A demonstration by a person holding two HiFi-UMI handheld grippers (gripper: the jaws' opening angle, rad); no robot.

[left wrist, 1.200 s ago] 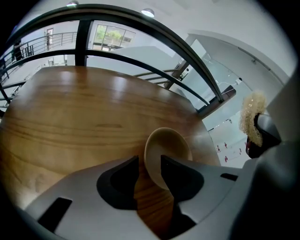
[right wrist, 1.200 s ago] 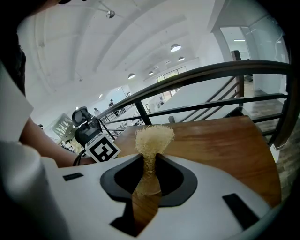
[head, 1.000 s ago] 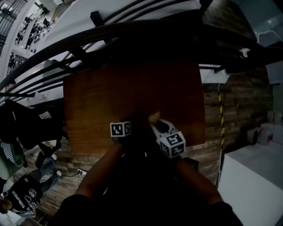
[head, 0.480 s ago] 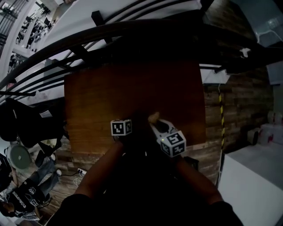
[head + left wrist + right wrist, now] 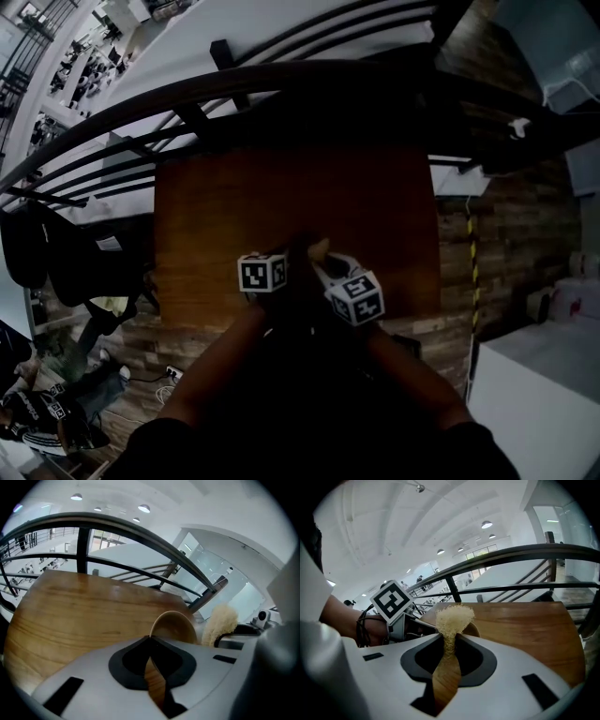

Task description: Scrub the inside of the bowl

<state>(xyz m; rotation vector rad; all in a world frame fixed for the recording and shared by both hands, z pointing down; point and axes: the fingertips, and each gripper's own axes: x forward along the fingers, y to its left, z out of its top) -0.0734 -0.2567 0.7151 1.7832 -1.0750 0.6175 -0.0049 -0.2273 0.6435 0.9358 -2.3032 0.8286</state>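
Left tongs (image 5: 151, 641) tight on bowl (image 5: 177, 626) rim, right tongs (image 5: 449, 641) tight on brush (image 5: 453, 617)

No readable text shows; the marker cube (image 5: 392, 601) apparently bears only a black-and-white square pattern.

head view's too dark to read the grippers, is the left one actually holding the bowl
observer: yes, the left gripper is shut on the rim of the wooden bowl.
operator: and the right one
observer: the right gripper is shut on a pale fibre scrubber, pinched at its narrow neck.
operator: is it inside the bowl
observer: no, the left gripper view shows the tuft beside the bowl, outside its rim.
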